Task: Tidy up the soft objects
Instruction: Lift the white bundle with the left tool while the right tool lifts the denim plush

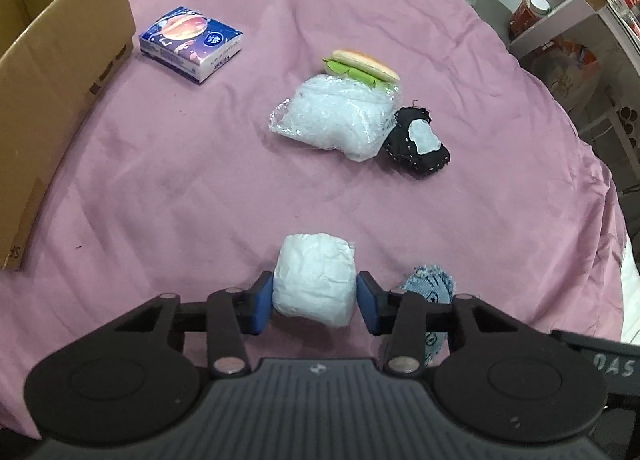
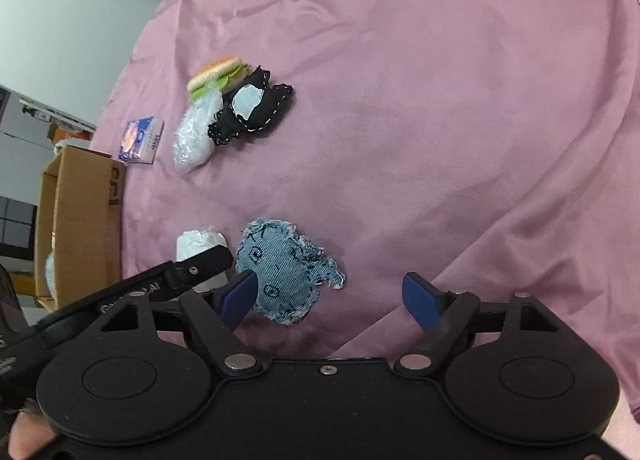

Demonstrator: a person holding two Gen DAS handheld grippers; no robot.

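Observation:
My left gripper [image 1: 315, 302] has its blue pads against both sides of a white soft bundle [image 1: 315, 278], shut on it; the bundle also shows in the right wrist view [image 2: 198, 244]. My right gripper [image 2: 330, 298] is open and empty just above the pink cloth, its left pad beside a denim plush [image 2: 282, 270], also seen in the left wrist view [image 1: 430, 286]. Farther off lie a clear bag of white stuffing [image 1: 334, 116], a toy burger [image 1: 362, 66], a black plush [image 1: 418, 142] and a tissue pack [image 1: 191, 43].
An open cardboard box [image 1: 52, 72] stands at the left edge of the pink-covered table [image 1: 180, 180]; it shows in the right wrist view [image 2: 80, 216] too. Bottles and shelves [image 1: 580, 20] stand beyond the table's far right edge.

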